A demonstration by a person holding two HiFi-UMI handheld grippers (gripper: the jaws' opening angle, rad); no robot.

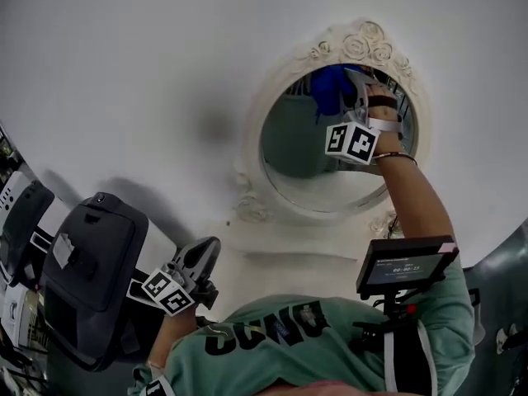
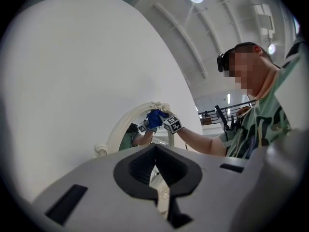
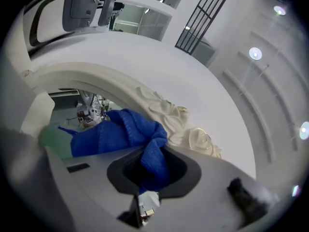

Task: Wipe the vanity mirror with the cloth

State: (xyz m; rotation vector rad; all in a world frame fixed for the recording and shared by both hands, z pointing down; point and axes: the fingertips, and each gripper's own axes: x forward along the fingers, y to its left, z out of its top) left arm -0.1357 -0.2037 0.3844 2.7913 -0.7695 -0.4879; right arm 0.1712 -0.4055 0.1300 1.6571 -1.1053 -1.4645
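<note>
While the right claw (image 3: 147, 178) is clamped on a fold of the blue cloth (image 3: 116, 134), the rest of that ribbed, bunched cloth spills ahead against the upper part of the vanity mirror (image 1: 313, 167). It sits just below the carved roses (image 3: 200, 140) that crown the cream oval frame (image 1: 252, 159). The glass reflects the cloth and the arm. There is one cloth, one mirror and two claws. The left claw (image 2: 155, 166) has its jaws together on nothing and hangs low by the person's chest, well apart from the mirror. A plain white surface (image 1: 124, 73) carries the mirror. Beside the left claw stands what may be a dark chair (image 1: 91, 279).
</note>
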